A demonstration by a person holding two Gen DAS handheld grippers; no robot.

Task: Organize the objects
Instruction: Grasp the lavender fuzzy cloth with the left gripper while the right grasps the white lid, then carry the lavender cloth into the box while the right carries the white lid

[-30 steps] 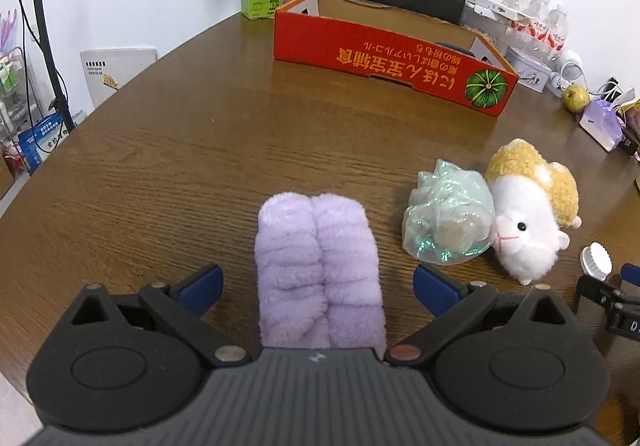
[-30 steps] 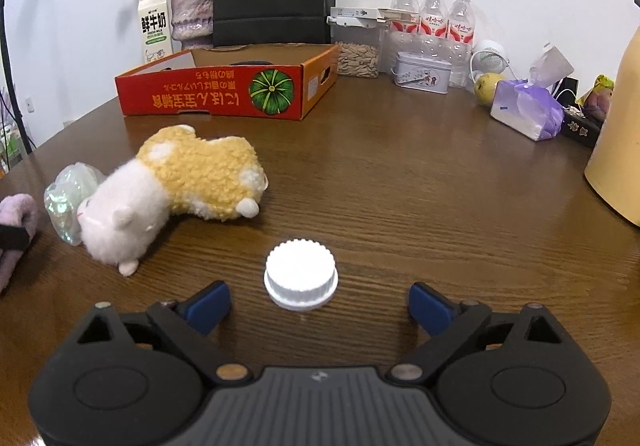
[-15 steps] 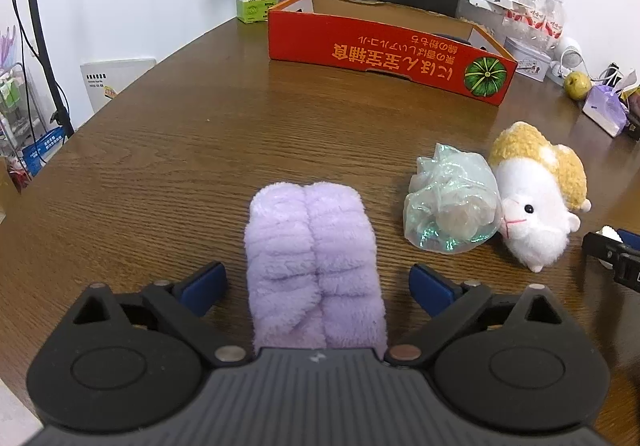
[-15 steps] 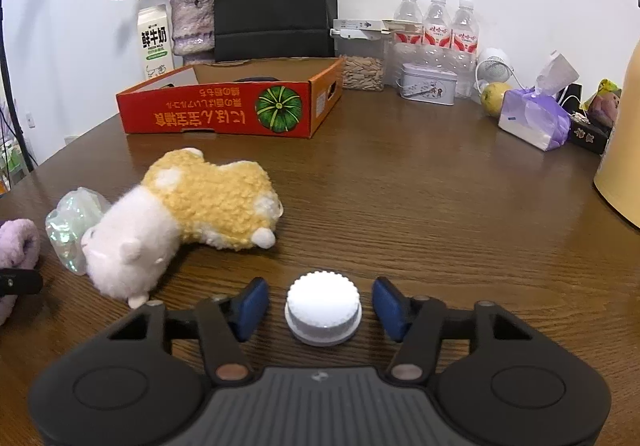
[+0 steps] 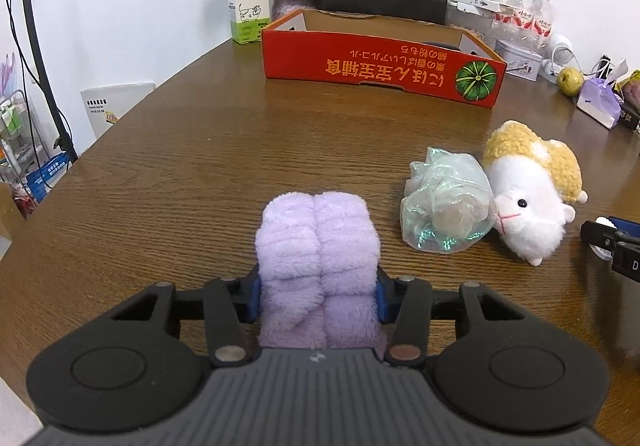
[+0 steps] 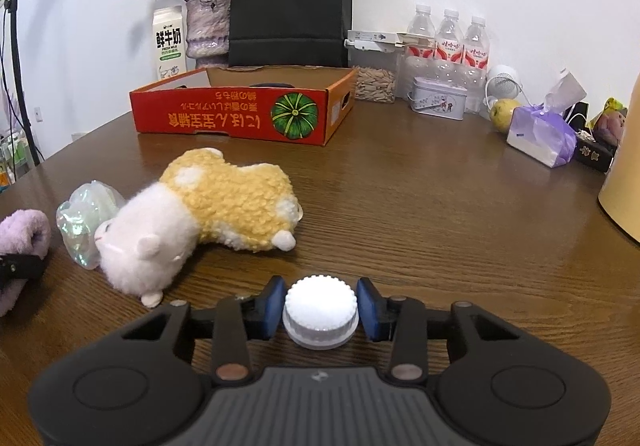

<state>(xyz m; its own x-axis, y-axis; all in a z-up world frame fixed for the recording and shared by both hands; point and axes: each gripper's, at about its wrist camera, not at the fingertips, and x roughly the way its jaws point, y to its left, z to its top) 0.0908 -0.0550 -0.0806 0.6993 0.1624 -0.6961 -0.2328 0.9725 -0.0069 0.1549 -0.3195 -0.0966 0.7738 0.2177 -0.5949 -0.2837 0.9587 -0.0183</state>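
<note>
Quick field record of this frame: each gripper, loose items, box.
left gripper: closing, pads against purple towel
right gripper: closing around white cap, slight gaps at the pads
loose on table: plush hamster, its face touching a clear bag
red box: open top, far side, contents not visible

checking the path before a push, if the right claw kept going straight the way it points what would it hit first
The white ribbed cap already sits between the closing jaws of the right claw, so it comes first. Beyond it the brown table looks bare as far as shown, though depth is hard to judge.
</note>
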